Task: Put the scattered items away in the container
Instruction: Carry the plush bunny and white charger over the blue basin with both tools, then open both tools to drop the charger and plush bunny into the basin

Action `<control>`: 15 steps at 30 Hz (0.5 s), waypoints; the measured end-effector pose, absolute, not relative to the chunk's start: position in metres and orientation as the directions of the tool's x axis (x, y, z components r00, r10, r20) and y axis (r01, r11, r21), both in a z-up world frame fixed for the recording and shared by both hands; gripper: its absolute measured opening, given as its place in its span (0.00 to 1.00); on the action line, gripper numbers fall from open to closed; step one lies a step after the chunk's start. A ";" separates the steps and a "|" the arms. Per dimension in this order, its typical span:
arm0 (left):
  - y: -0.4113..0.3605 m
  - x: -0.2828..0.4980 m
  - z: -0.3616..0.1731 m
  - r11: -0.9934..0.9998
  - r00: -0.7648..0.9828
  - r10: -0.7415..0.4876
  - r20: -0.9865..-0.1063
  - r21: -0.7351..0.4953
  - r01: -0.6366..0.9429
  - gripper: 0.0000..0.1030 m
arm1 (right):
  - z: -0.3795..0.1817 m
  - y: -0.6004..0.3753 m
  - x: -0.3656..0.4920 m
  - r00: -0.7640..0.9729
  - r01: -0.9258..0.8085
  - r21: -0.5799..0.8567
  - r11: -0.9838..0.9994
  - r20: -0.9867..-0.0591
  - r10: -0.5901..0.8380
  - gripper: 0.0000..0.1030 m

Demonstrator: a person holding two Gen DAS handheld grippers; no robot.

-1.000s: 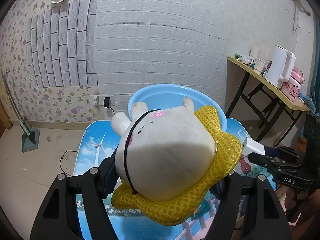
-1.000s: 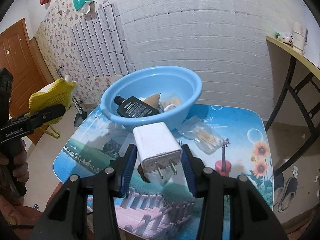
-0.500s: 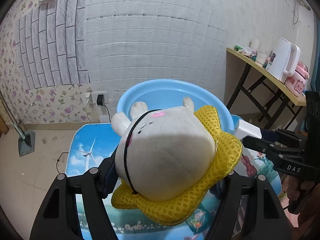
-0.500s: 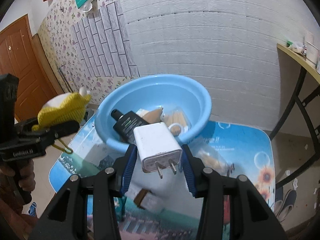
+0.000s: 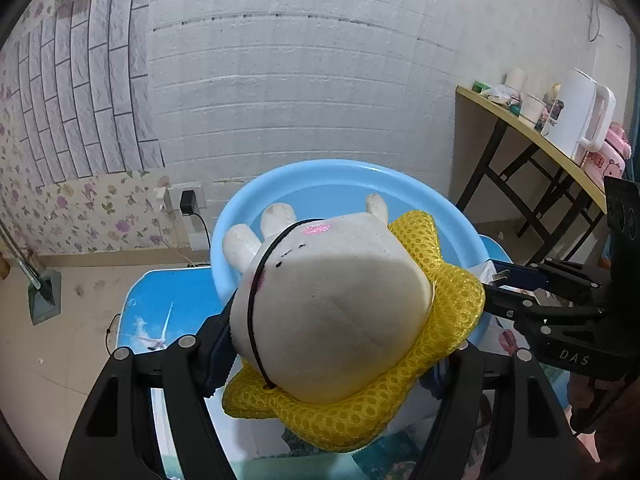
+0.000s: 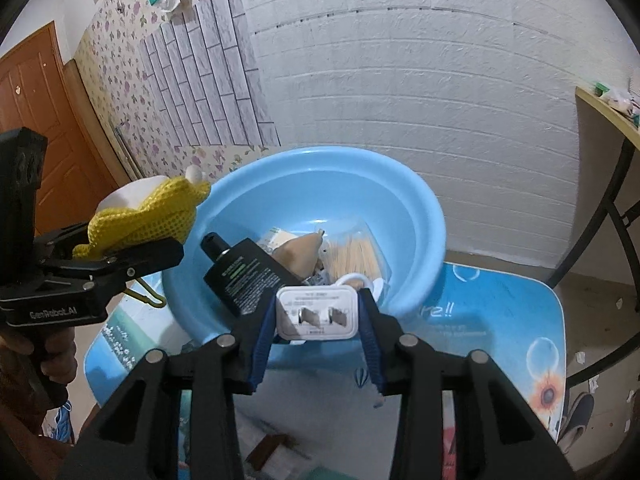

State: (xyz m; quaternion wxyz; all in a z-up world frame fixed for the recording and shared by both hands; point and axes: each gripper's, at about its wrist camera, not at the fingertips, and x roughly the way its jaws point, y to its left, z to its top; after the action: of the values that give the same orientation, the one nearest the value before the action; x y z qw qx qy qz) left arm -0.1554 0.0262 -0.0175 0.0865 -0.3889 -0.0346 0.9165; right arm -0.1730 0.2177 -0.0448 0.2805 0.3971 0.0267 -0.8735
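Note:
My left gripper (image 5: pixel 332 344) is shut on a white rabbit plush toy (image 5: pixel 332 312) in a yellow mesh wrap, held over the near rim of the blue basin (image 5: pixel 340 172). My right gripper (image 6: pixel 318 320) is shut on a white plug charger (image 6: pixel 318 312), held above the basin's (image 6: pixel 420 208) near rim. The basin holds a black bottle (image 6: pixel 244 276), a tan pouch (image 6: pixel 304 248) and a bag of cotton swabs (image 6: pixel 356 260). The left gripper with the plush toy (image 6: pixel 152 216) shows at the left in the right wrist view. The right gripper shows at the right in the left wrist view (image 5: pixel 516 292).
The basin stands on a small table with a blue picture top (image 6: pixel 500 320). A side table (image 5: pixel 532 136) with a white kettle (image 5: pixel 580 116) stands at the right against the white wall. Slippers (image 6: pixel 580 412) lie on the floor. A door (image 6: pixel 36 120) is at the left.
Both grippers have moved forward toward the basin, each still holding its item. The charger now hangs over the basin's near rim with its prongs facing the camera.

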 end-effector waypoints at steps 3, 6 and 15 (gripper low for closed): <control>0.026 -0.161 -0.024 -0.982 -0.674 0.190 -0.714 -0.131 -0.138 0.71 | -0.050 0.215 -0.176 -0.517 0.515 0.182 -0.838 -0.713 -0.473 0.37; 0.031 -0.164 -0.025 -0.982 -0.678 0.186 -0.711 -0.111 -0.154 0.72 | -0.054 0.212 -0.182 -0.506 0.514 0.187 -0.837 -0.722 -0.472 0.37; 0.039 -0.175 -0.028 -0.971 -0.659 0.232 -0.716 -0.136 -0.194 0.74 | -0.058 0.205 -0.185 -0.506 0.516 0.180 -0.838 -0.725 -0.467 0.37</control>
State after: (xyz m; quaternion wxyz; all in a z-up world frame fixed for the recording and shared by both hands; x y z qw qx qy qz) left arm -0.1749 0.0393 -0.0276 0.1172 -0.3960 -0.0239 0.9104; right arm -0.1845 0.2053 -0.0583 0.2835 0.4083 0.0298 -0.8672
